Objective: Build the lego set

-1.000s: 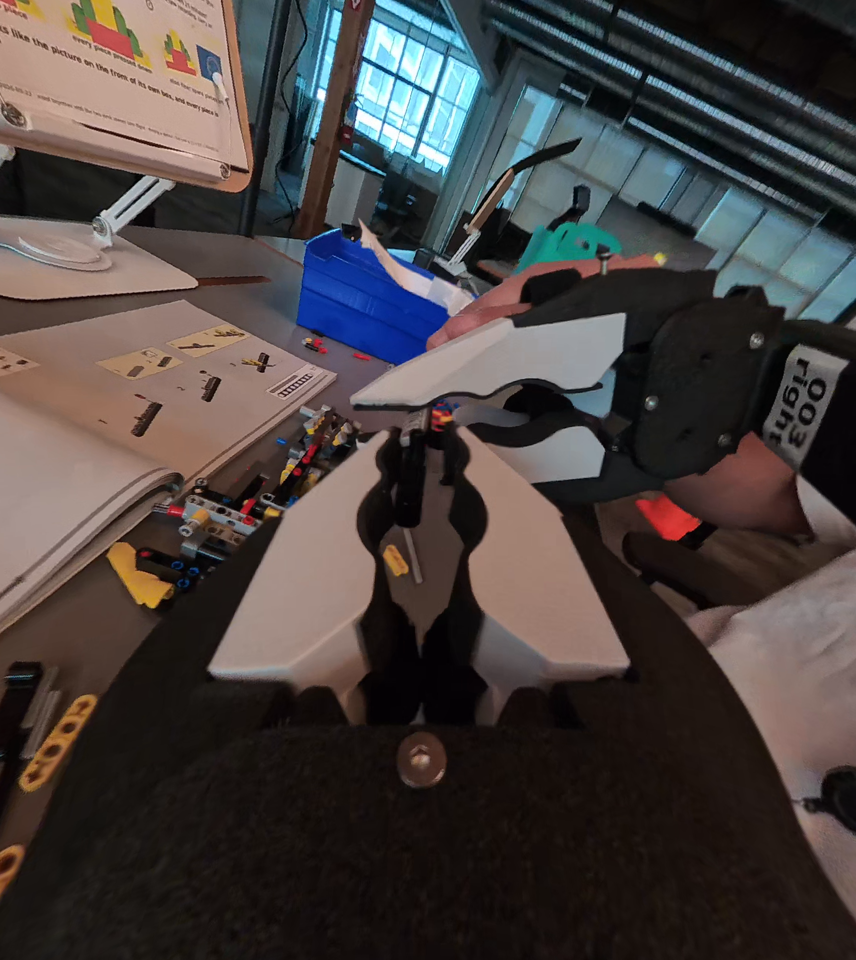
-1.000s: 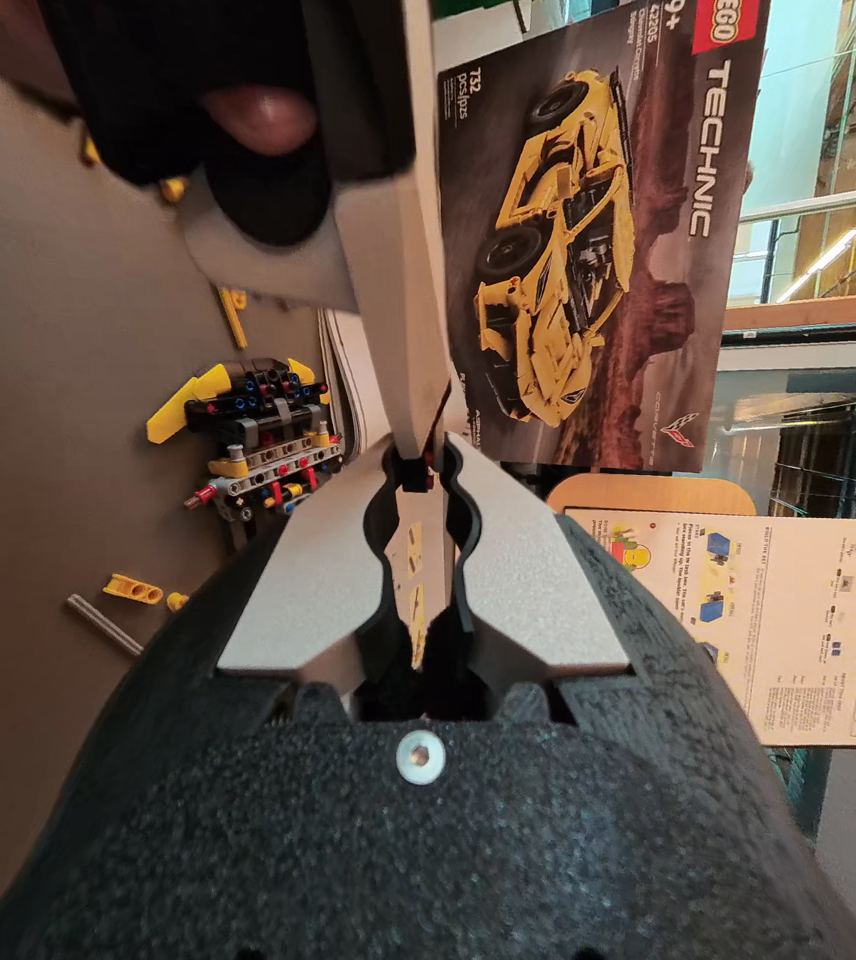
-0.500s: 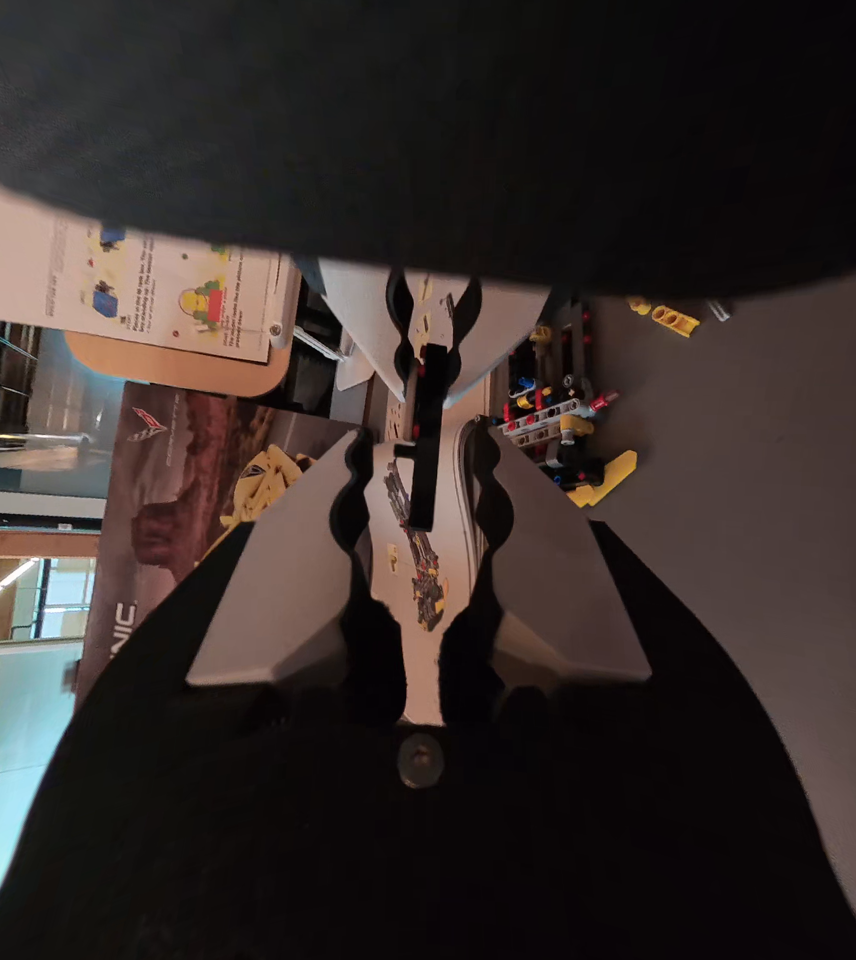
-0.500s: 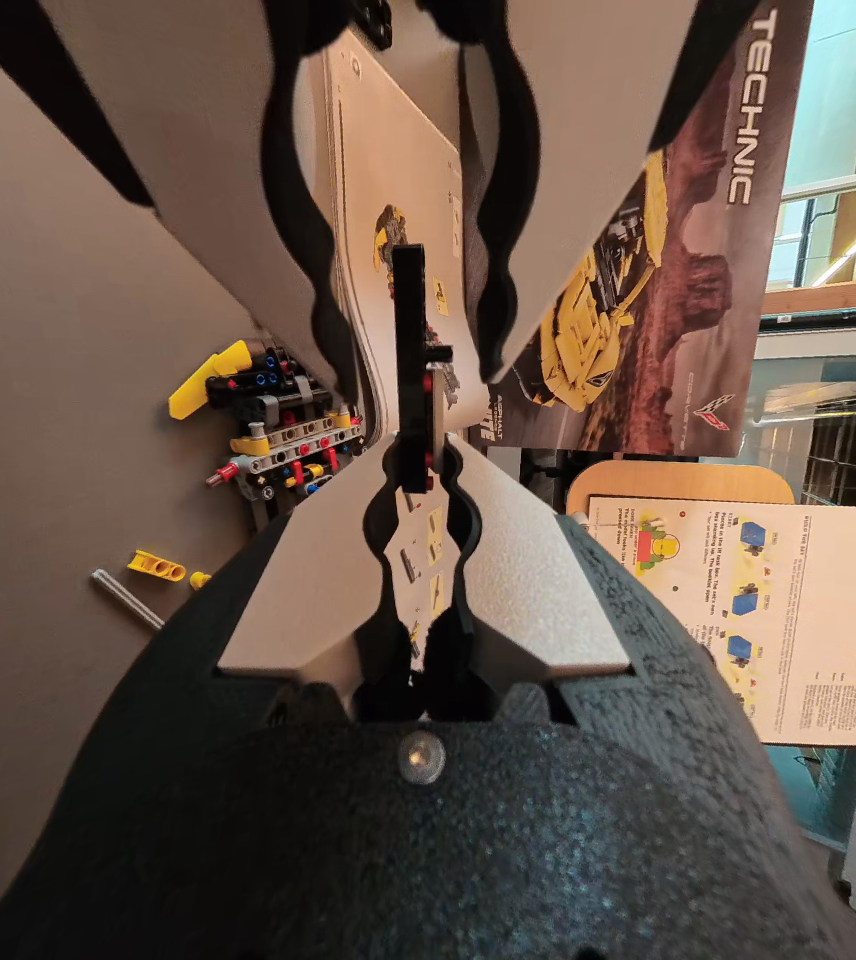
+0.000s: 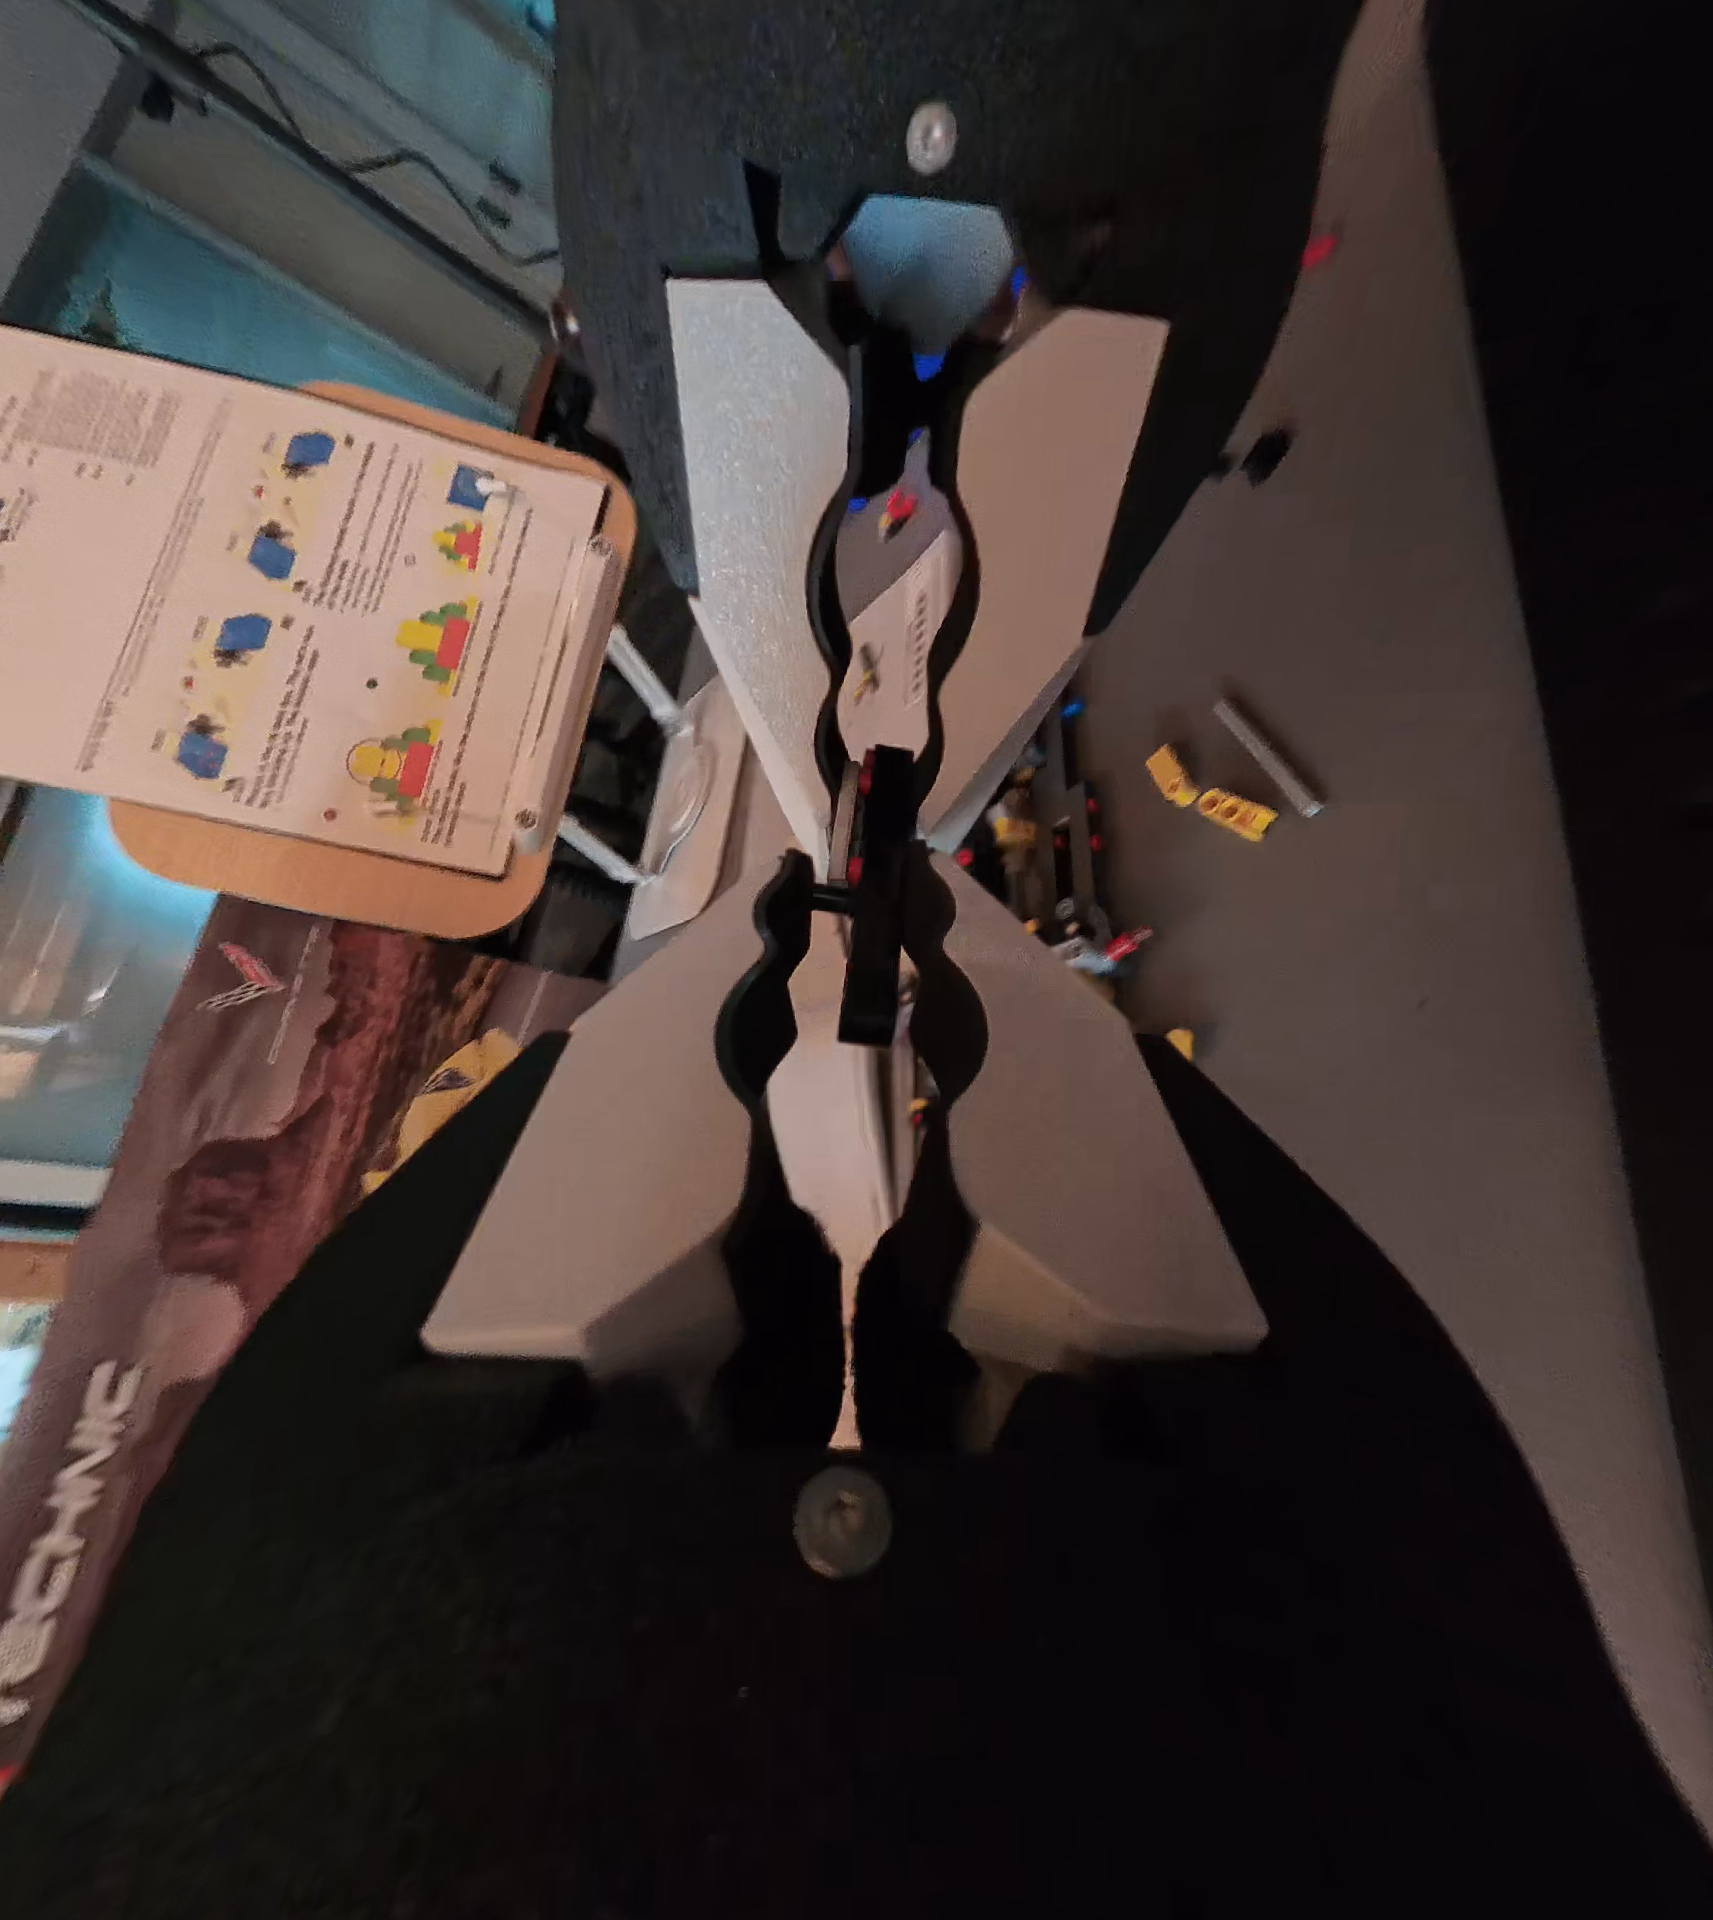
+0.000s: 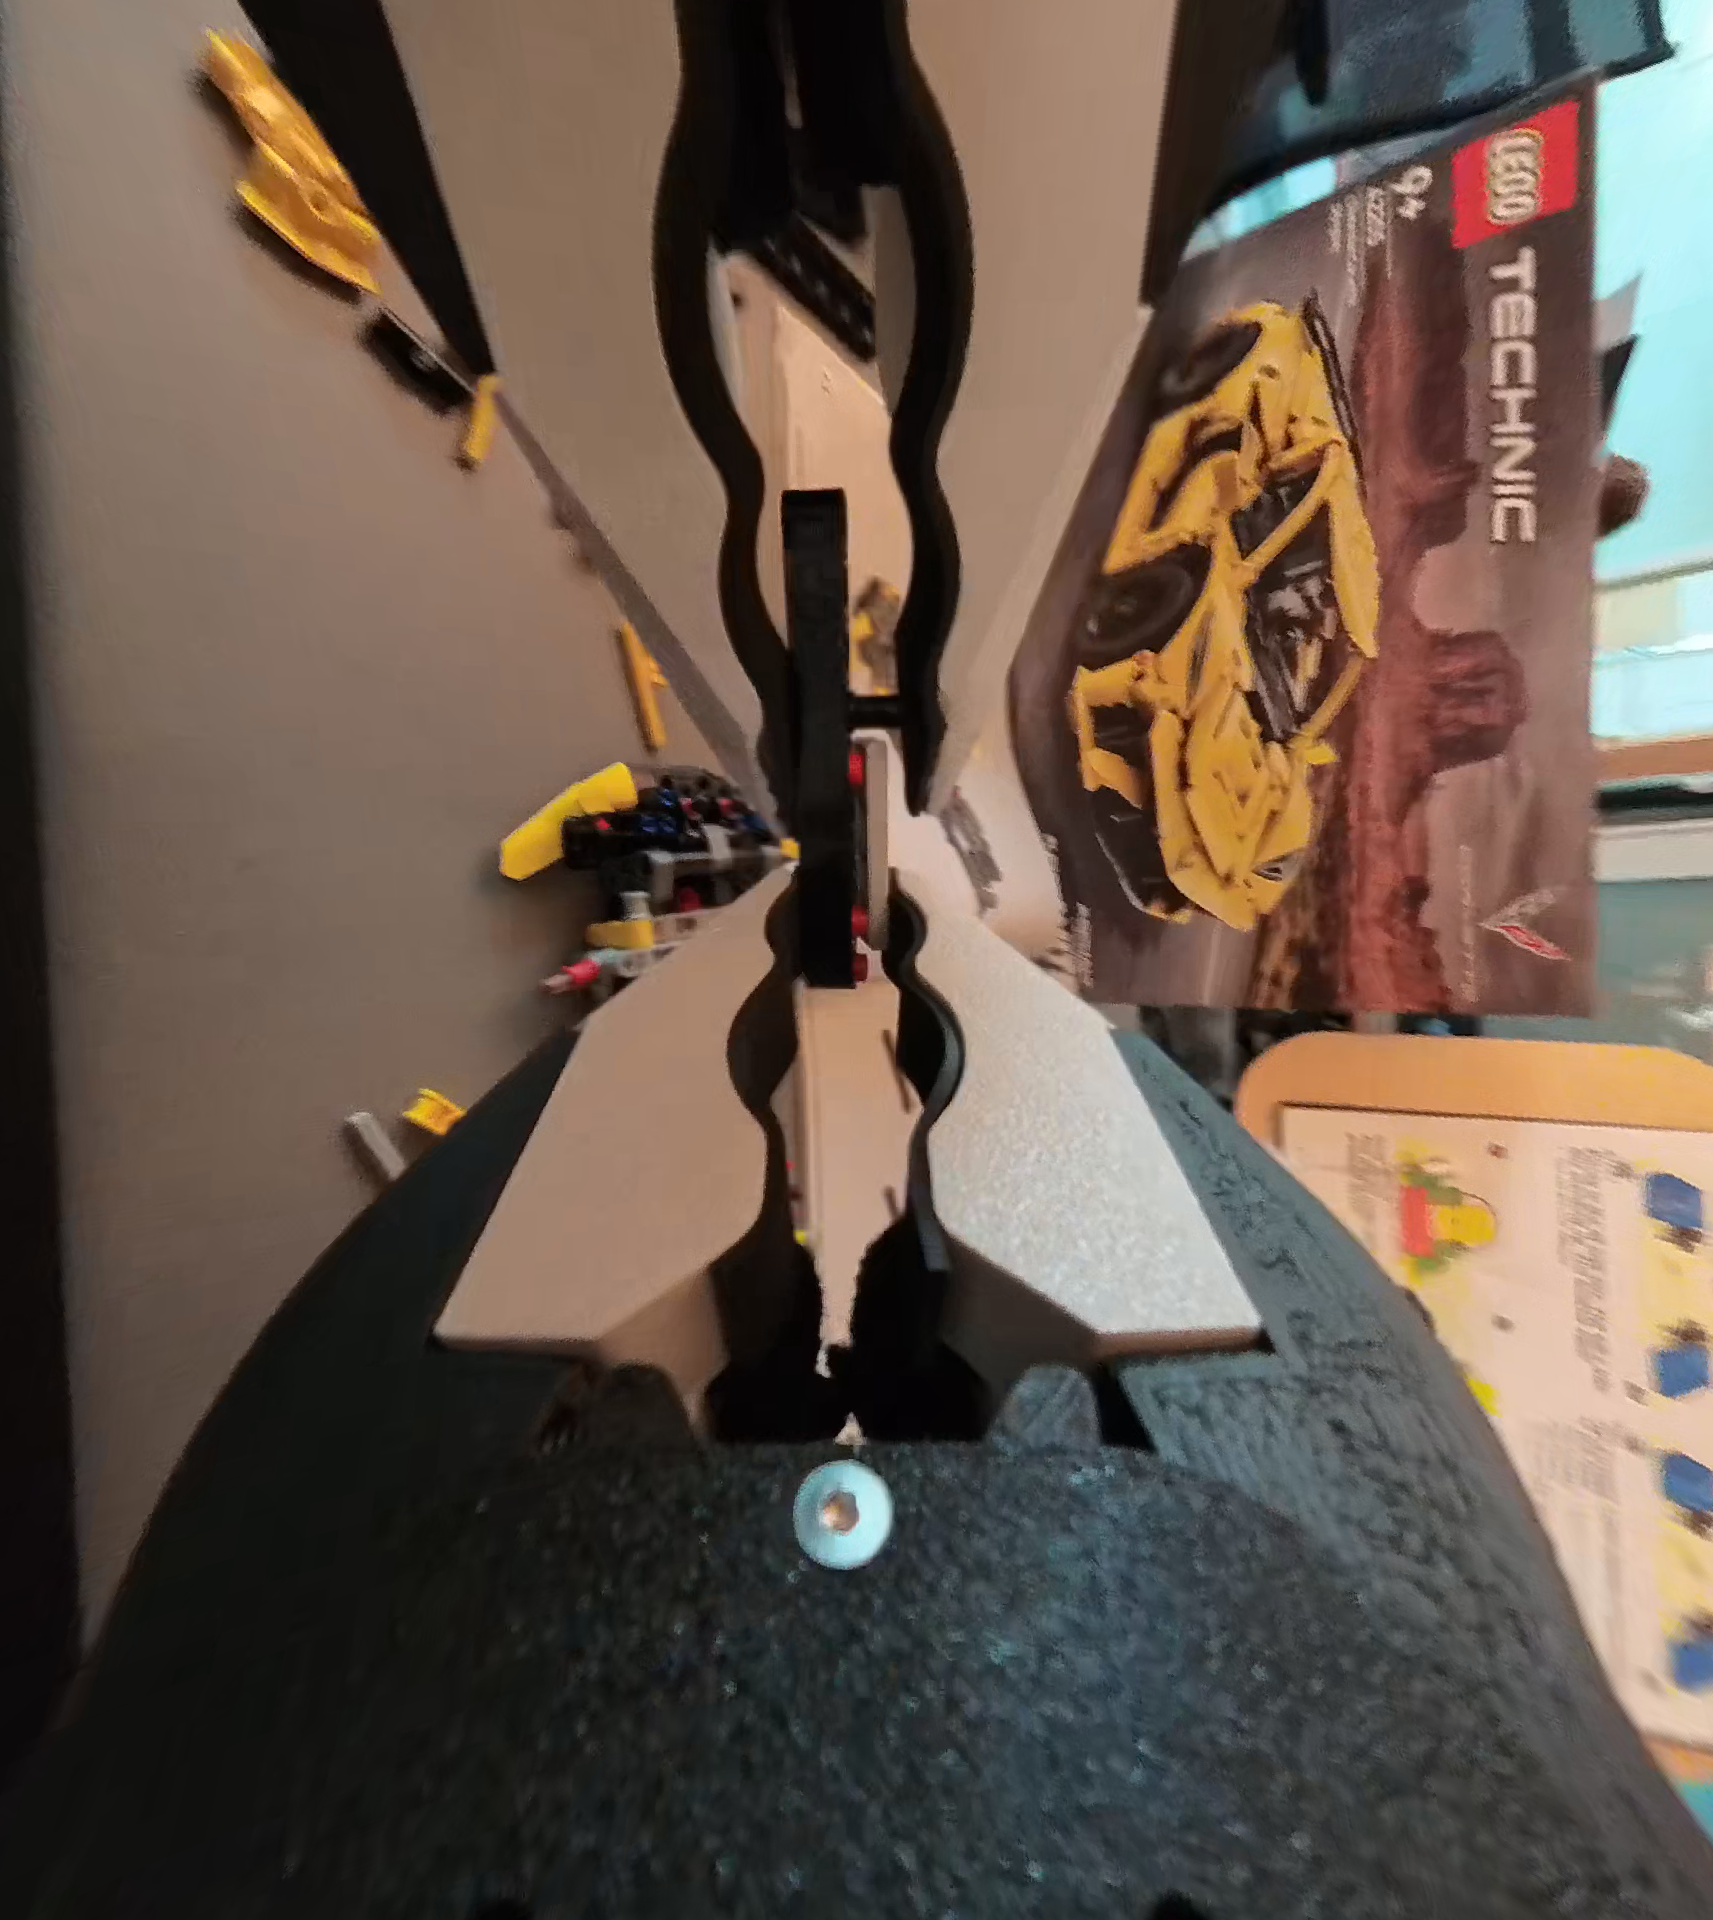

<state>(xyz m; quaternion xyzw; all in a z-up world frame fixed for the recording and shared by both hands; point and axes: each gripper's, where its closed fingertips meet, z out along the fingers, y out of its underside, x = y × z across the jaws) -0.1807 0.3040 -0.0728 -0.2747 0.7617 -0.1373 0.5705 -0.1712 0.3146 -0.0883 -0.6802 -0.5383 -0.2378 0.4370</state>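
A grey tabletop (image 6: 260, 727) carries an open instruction booklet (image 5: 899, 623), the set's box (image 6: 1351, 623) standing behind it, and a partly built black, grey and yellow chassis (image 6: 644, 862) among loose yellow and grey pieces. Held above it nose to nose, the right gripper (image 6: 836, 935) pinches a black beam (image 6: 821, 748) carrying red pins and a grey piece, while the left gripper (image 5: 857, 914) has its jaws parted around the beam's far end, apparently without clamping it. I judge the build early: this small sub-assembly is unfinished and most parts remain unattached.
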